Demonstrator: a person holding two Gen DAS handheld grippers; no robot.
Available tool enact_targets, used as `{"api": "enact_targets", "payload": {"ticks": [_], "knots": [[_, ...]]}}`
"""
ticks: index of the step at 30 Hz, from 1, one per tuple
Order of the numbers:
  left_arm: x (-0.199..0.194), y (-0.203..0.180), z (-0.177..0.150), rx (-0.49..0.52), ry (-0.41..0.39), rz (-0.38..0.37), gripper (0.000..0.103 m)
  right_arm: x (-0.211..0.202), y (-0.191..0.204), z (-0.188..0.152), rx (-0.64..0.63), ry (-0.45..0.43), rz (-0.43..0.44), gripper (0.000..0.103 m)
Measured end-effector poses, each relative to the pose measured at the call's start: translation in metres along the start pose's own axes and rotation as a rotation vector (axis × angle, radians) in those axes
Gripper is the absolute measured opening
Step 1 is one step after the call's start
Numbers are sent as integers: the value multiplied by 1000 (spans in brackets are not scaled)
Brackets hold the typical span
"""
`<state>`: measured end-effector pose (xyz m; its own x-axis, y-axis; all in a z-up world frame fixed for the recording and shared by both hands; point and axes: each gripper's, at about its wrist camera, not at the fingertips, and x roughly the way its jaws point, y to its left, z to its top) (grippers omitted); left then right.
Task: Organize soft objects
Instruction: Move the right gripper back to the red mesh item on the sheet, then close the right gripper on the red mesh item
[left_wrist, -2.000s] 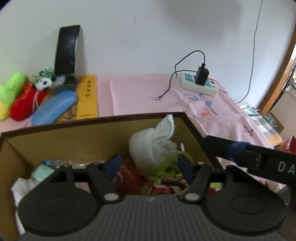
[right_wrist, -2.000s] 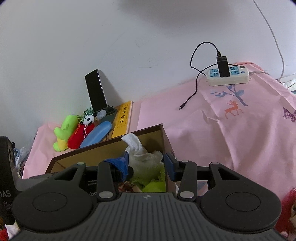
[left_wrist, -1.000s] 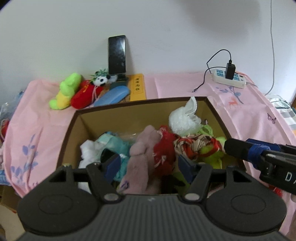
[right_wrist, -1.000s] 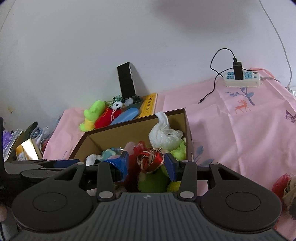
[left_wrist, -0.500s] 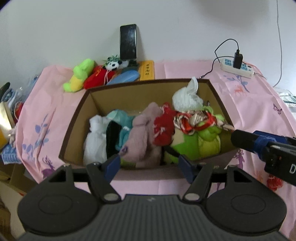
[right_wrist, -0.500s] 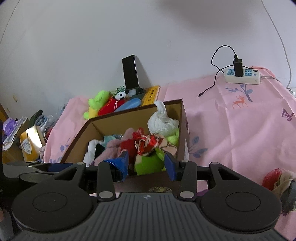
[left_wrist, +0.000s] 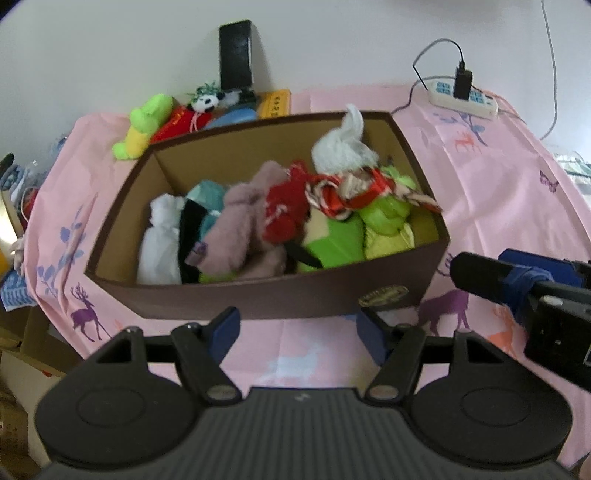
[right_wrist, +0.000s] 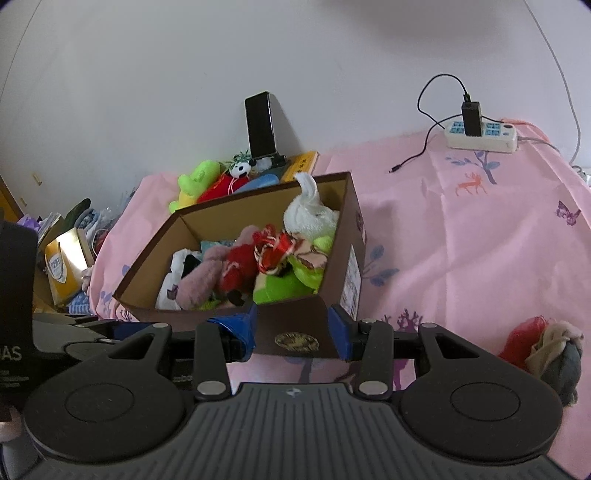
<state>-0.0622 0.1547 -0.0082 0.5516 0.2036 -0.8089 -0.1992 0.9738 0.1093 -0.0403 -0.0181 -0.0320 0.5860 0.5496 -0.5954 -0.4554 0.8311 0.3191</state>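
Observation:
A brown cardboard box (left_wrist: 258, 299) (right_wrist: 343, 221) stands on the pink cloth, packed with soft things: a white cloth (left_wrist: 162, 240), a mauve plush (left_wrist: 240, 229), a red plush (left_wrist: 284, 210), a green plush (left_wrist: 340, 240) and a white towel (left_wrist: 343, 147). My left gripper (left_wrist: 297, 336) hovers open just in front of the box's near wall, nothing between its fingers. My right gripper (right_wrist: 291, 332) is open too, at the box's near right corner; its body (left_wrist: 517, 284) shows at the right of the left wrist view. A bundle of red, beige and grey soft items (right_wrist: 546, 347) lies on the cloth to the right.
Behind the box lie a green plush (left_wrist: 144, 122), a red plush with a panda (left_wrist: 192, 110), a blue case (left_wrist: 232, 114), a yellow box (left_wrist: 273, 103) and an upright phone (left_wrist: 234, 55). A power strip (left_wrist: 461, 96) with cable sits back right. Clutter (right_wrist: 62, 251) crowds the left table edge.
Both grippers have drawn back out of the box and toward me, so the whole box and its front wall now show. Both stay open.

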Motion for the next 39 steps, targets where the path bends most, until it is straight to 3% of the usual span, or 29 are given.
{"api": "enact_targets", "payload": {"ticks": [13,23,30,34,39], "knots": [[22,-39,-28,39,85,-67,69,-9,-40,-29,56,59,-30,27],[31,-85,-36,136,95,-179,69,-26,-94,-47,162,75,-135,27],[28,-114,-35,190,55,-332,69,-40,-136,-53,280,57,-195,27],[30,-133,-34,231,11,-400,69,-41,-150,-54,360,66,-143,27],[34,-150,-29,270,-39,-441,67,-36,-154,-49,370,64,-109,27]]}}
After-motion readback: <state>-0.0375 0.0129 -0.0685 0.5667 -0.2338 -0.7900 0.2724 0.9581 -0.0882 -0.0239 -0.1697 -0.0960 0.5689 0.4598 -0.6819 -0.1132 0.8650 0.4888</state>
